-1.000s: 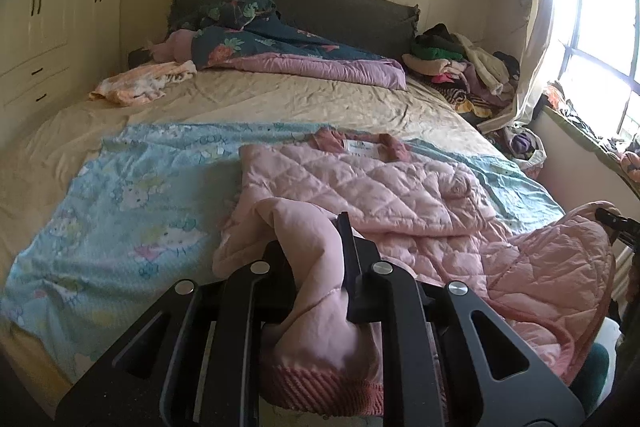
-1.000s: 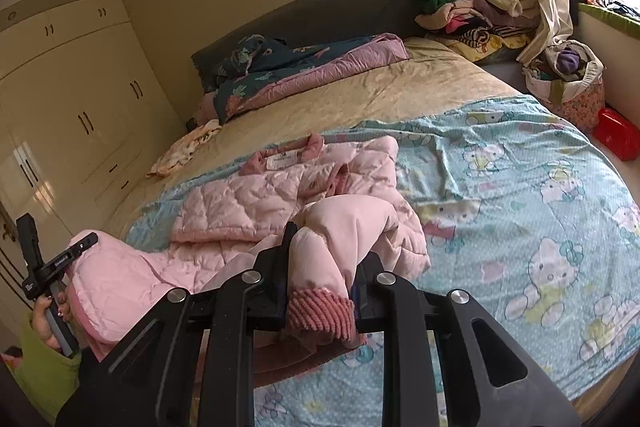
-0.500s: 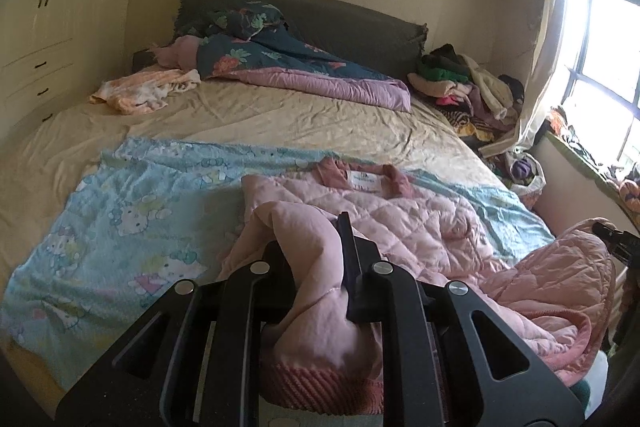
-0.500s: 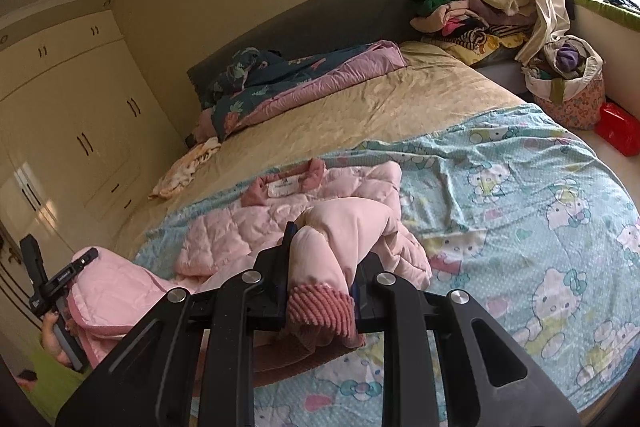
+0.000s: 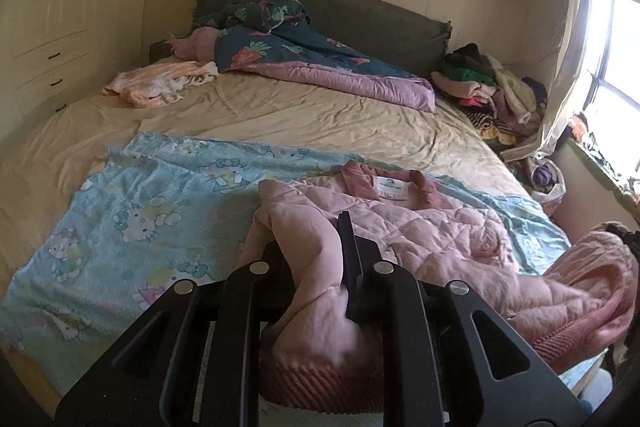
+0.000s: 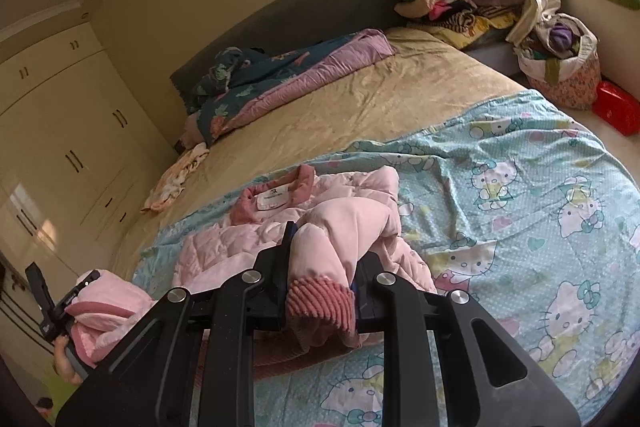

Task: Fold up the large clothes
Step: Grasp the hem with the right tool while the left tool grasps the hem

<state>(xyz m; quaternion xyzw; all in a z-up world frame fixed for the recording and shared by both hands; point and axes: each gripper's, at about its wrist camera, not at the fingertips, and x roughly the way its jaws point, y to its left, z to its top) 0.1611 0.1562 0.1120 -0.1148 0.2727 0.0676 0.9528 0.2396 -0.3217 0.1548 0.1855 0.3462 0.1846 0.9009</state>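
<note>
A wide bed (image 5: pixel 280 115) with a tan sheet filled the room, backed by a dark grey headboard (image 5: pixel 360 15) against a cream wall. Cream wardrobes (image 5: pixel 60 11) stood along 1 side, and a bright window (image 5: pixel 616 47) with a pale curtain (image 5: pixel 564 67) along the other. A light blue cartoon-cat blanket (image 5: pixel 132 211) covered the near half of the mattress. By the headboard lay a rumpled dark floral quilt (image 5: pixel 304 55) with a lilac lining, a small peach garment (image 5: pixel 156 87) beside it, and a heap of mixed clothes (image 5: pixel 488 83) in the corner under the window.

The pink quilted jacket (image 5: pixel 432 227) lay on the blue blanket, collar and label toward the headboard. The left gripper (image 5: pixel 316 275) had its jaws clamped on 1 sleeve near the ribbed cuff. The right gripper (image 6: pixel 324 267) was likewise clamped on the other sleeve, its corduroy-like cuff (image 6: pixel 320 303) bunched between the fingers.

Only the right wrist view showed a floral laundry bag (image 6: pixel 560 67) stuffed with clothes and a red box (image 6: pixel 616 107) on the floor beside the bed, plus the left gripper from outside, lifted off the bed edge with pink fabric in it. Only the left wrist view showed the window panes.
</note>
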